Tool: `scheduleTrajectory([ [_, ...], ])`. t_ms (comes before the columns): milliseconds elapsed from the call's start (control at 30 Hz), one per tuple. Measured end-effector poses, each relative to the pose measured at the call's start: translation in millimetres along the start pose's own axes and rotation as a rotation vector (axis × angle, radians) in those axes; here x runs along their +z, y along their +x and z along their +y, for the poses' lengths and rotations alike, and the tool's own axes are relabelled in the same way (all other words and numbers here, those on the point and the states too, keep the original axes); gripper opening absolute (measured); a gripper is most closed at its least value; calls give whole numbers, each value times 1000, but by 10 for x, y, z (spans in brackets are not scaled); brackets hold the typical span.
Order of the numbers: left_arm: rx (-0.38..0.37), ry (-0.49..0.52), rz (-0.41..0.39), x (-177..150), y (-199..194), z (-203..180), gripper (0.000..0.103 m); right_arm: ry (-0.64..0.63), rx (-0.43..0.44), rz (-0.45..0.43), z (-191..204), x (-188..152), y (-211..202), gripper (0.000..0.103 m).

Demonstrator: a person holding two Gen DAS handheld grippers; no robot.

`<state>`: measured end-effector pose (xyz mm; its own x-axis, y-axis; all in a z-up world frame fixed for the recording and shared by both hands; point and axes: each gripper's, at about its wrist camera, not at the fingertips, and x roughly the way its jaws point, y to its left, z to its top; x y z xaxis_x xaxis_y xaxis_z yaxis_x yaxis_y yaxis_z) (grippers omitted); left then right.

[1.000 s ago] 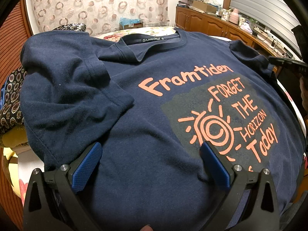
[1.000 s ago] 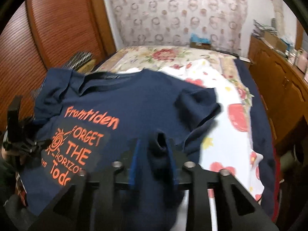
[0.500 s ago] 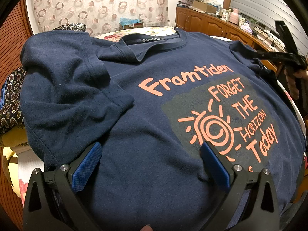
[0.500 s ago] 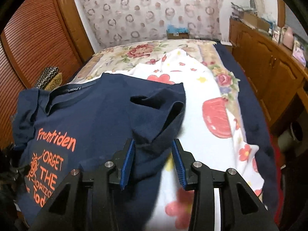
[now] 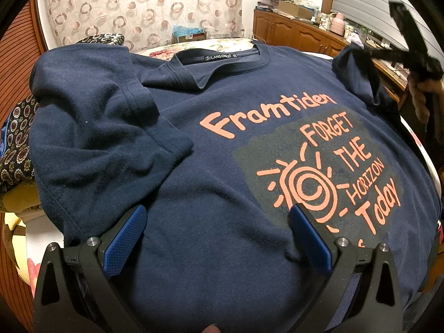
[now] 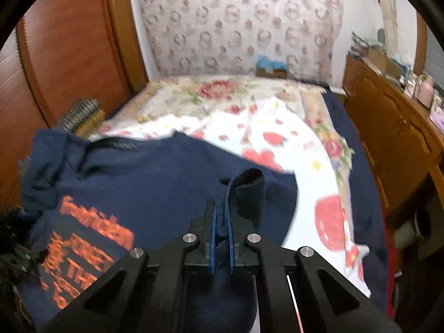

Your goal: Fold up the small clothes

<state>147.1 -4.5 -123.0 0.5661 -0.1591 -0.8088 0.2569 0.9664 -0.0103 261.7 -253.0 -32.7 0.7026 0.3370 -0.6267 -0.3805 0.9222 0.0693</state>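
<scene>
Blue-padded, your right gripper [image 6: 221, 222] has just been closing, and its jaws now stand pinched together on the T-shirt's right sleeve [image 6: 248, 191], a fold of navy cloth rising out between the pads and curling over above them. Your left gripper [image 5: 219, 236] is spread wide, its two blue fingers [image 5: 126, 240] pressed down onto the lower front of the navy T-shirt [image 5: 222, 166] with nothing gripped between them; one pad sits just below the folded-in left sleeve [image 5: 105, 127], the other touches the lower edge of the orange sun print [image 5: 308, 191]. From the left wrist view your right gripper shows as a dark blurred shape at the shirt's far shoulder, lifting that sleeve off the body of the shirt, with your hand [image 5: 424, 97] behind it. The T-shirt lies face up on the bed, collar [image 5: 219, 58] away from you, the orange lettering "Framtiden" across the chest above the sun. Beyond the collar the floral bedsheet [image 6: 277, 127] runs on toward a patterned curtain [image 6: 236, 22]. Beside the shirt's left sleeve a dark paisley cloth [image 5: 16, 144] lies bunched at the bed's edge, and past the right sleeve a wooden cabinet [image 6: 394, 138] stands along the wall, well apart from the shirt.
</scene>
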Motion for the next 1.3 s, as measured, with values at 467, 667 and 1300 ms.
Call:
scheduleTrajectory([
  [467, 0, -1, 0, -5, 3, -3, 103, -106, 58, -19, 503, -150, -254, 46],
  [667, 1, -1, 0, -6, 4, -4, 103, -128, 97, 80, 594, -627, -113, 46],
  [1300, 27, -35, -65, 62, -144, 87, 103, -174, 133, 106, 542, -669, -40, 27],
])
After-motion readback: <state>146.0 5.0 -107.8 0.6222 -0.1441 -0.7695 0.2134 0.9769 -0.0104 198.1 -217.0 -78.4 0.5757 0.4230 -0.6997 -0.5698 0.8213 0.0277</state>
